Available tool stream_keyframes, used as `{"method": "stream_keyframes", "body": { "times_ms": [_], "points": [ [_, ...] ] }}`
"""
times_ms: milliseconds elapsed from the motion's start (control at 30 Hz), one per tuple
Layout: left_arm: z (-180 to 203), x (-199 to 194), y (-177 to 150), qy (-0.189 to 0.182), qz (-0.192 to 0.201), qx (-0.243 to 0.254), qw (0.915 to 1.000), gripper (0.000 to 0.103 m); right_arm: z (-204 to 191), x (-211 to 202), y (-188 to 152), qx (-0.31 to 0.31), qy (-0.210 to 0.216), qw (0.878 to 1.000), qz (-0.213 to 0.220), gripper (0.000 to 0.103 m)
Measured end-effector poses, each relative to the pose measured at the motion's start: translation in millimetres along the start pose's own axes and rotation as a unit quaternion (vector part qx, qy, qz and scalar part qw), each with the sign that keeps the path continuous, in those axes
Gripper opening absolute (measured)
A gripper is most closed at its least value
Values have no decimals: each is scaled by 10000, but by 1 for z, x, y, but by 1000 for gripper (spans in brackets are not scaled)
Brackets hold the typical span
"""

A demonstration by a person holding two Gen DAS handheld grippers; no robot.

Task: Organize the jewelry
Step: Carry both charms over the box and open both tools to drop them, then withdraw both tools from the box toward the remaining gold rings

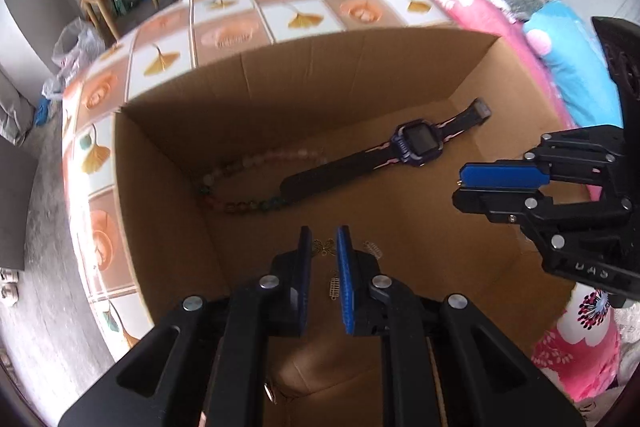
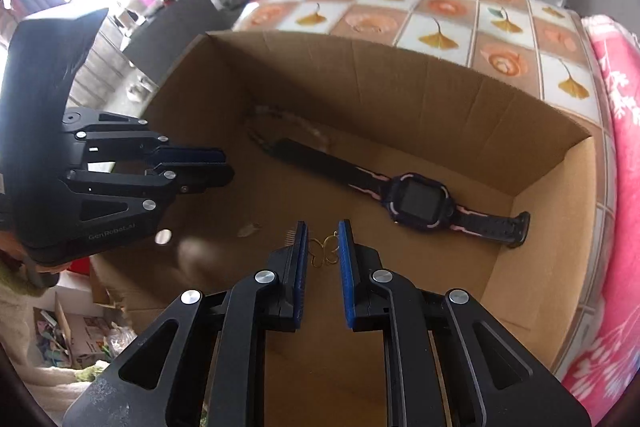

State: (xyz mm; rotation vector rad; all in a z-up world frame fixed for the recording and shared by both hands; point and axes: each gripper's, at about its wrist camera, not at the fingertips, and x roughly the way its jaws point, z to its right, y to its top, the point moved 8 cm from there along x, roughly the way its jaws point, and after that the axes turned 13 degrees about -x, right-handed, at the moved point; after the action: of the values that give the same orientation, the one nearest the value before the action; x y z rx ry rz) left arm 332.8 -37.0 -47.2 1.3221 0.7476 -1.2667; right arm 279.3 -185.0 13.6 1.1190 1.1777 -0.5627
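- Left gripper (image 1: 323, 241): held over the near part of the box (image 2: 440, 83); the jaws are seen slightly parted in its own view, nothing gripped. In the right wrist view the same gripper appears with fingers nearly together, at the left side of the box.
- Right gripper (image 2: 323, 237): also over the near floor of the box, jaws slightly parted in its own view and empty. In the left wrist view its fingers look close to shut; no item is seen between them.
- Butterfly charm (image 2: 326, 254): a small gold wire piece, seen lying on the box floor in the gap between the right fingertips; not lifted, as far as can be judged.
- Two further small gold pieces are noted beside it, one a comb-like charm (image 1: 334, 287); a pale scrap lies to the left. Detail is too fine to identify.
- Watch (image 2: 416, 203): laid flat in the far right of the box, strap stretched out.
- Bead necklace (image 1: 256, 179): coiled at the far left corner, its end just beside the watch strap.
- Assessment: watch, necklace and charms are already inside the box. No jewelry is seen outside it. What remains appears to be arranging the small charms, if anything.
- Box stands on a patterned cloth (image 2: 500, 27).
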Motion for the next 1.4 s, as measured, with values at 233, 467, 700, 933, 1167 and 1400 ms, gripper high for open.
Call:
{"method": "stream_keyframes", "body": {
  "times_ms": [233, 467, 700, 933, 1167, 1400],
  "points": [
    [-3, 30, 4, 261, -329, -144, 9990, 13, 8, 19, -1, 77, -30, 9997, -246, 14],
    [-4, 35, 6, 302, -413, -182, 9985, 13, 11, 16, 3, 146, -31, 9998, -97, 15],
    [-4, 28, 8, 178, -267, -236, 9992, 21, 15, -6, 6, 286, -38, 9993, 239, 22],
    [-4, -36, 1, -144, 785, -179, 9967, 48, 7, -77, -11, 395, 55, 9923, 1168, 41],
    [-1, -124, -71, -254, 2154, 155, 9761, 77, -25, -151, -70, 269, 10, 9761, 2156, 52],
    [10, -117, -157, -775, 2232, -119, 9716, 91, -37, -128, -133, 979, 248, 9764, 1909, 52]
  ]
}}
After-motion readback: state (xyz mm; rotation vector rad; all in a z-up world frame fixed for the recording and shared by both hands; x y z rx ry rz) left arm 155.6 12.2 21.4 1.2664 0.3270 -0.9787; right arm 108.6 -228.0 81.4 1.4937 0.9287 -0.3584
